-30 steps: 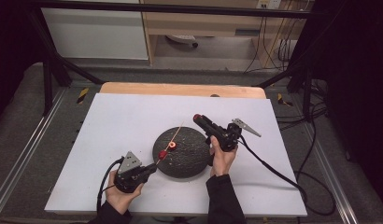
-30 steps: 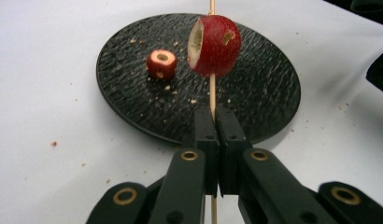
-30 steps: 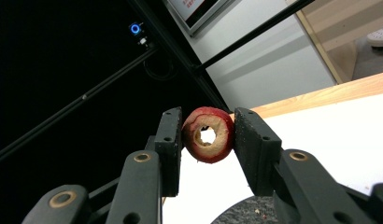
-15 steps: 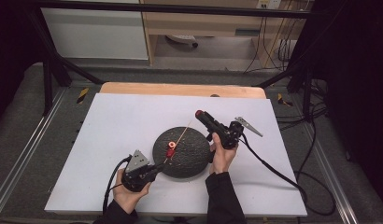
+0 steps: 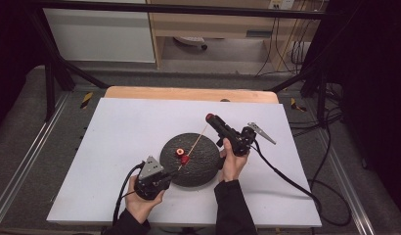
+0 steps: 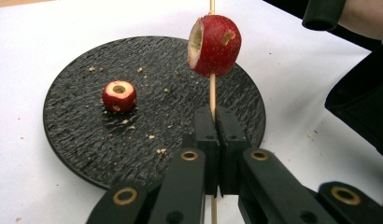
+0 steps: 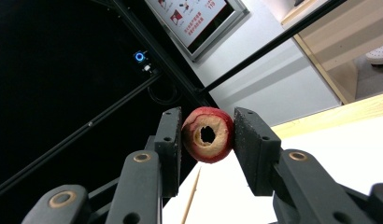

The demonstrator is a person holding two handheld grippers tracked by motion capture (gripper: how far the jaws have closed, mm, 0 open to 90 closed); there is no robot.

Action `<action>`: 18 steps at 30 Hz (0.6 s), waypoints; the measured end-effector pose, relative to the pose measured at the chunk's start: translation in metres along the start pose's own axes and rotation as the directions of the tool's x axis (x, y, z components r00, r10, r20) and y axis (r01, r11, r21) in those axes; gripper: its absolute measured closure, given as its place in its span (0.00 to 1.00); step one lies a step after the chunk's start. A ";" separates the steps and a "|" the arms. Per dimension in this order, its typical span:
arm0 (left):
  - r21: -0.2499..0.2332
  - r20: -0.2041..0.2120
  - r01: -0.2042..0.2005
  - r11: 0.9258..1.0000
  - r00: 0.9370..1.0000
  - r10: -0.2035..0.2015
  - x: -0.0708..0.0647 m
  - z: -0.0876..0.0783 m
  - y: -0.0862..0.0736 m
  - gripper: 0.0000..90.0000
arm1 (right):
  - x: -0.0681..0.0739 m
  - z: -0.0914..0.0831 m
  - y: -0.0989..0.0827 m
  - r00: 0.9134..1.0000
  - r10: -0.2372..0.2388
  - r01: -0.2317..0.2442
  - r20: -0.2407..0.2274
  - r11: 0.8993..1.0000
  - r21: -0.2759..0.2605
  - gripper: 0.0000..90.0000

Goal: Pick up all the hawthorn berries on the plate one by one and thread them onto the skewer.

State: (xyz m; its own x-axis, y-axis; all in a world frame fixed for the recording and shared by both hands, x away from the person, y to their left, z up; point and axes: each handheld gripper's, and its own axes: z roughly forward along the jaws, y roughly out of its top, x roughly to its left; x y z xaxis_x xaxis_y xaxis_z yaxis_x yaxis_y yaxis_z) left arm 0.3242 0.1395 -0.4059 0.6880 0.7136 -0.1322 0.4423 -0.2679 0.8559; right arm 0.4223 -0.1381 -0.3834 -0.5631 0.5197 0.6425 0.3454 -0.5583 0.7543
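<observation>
Three cored hawthorn fruits logged: your right gripper (image 7: pixel 207 135) pinches one (image 7: pixel 207 134) between its pads. Your left gripper (image 6: pixel 213 122) clamps the wooden skewer (image 6: pixel 212 95); one fruit (image 6: pixel 214 45) sits threaded just above its jaws. The third (image 6: pixel 118 95) lies on the black slate plate (image 6: pixel 73 140), beyond and left of them.

A framed poster (image 7: pixel 192 18) is hanging on the pale wall at the top of the right gripper view. It is carrying red figures near its upper right corner that are reading roughly as "119", though the digits are too small and tilted to be sure. Small lines of print and little red pictures are showing beside them on the white sheet, but they are blurring too much to be read. No other lettering, brand or number is showing legibly anywhere else in the three views.
</observation>
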 end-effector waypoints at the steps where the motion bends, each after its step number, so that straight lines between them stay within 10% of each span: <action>1: -0.001 0.004 0.003 1.000 1.000 -0.003 0.000 0.000 0.000 0.98 | 0.000 0.000 0.000 1.000 0.001 -0.001 -0.001 1.000 -0.001 0.71; 18: -0.022 0.013 0.027 0.999 1.000 -0.027 -0.003 0.004 0.002 0.98 | 0.000 0.000 -0.003 1.000 0.010 -0.010 -0.012 1.000 -0.006 0.71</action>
State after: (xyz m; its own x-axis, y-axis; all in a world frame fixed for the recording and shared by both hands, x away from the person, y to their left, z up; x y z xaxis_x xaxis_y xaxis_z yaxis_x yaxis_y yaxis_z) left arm 0.3257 0.1343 -0.4055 0.6832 0.7121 -0.1618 0.4482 -0.2340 0.8628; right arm 0.4213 -0.1362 -0.3854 -0.5683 0.5064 0.6485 0.3465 -0.5675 0.7469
